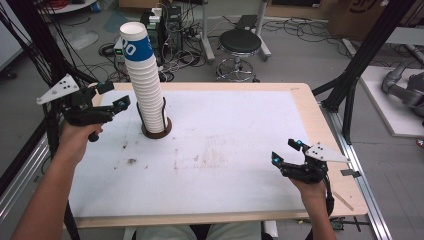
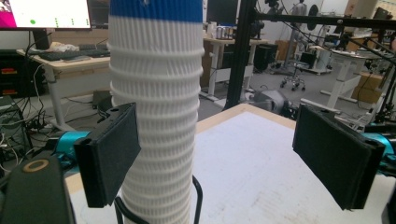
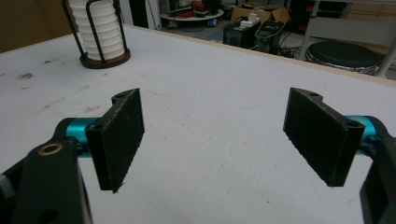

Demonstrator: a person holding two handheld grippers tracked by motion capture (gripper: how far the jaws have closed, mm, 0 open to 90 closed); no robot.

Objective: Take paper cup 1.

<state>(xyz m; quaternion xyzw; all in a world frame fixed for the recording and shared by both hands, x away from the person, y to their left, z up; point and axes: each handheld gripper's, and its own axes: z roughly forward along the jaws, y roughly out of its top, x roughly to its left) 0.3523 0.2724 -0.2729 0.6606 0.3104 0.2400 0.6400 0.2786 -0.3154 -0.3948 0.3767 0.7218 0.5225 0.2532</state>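
Cup stack beside my left claw: ribbed matt white paper, top cup banded blue. Its holder: thin black metal wire on a dark wooden base. Table under my right claw: matt white sheet, stained, pale wood edge. Claw pads: rough matt black.

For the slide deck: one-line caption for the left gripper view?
Left gripper, jaws open, beside a tall stack of ribbed paper cups in its wire holder.

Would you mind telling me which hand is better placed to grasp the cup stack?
Left. Its tongs hang open beside the cup stack, while the right tongs rest open far across the table.
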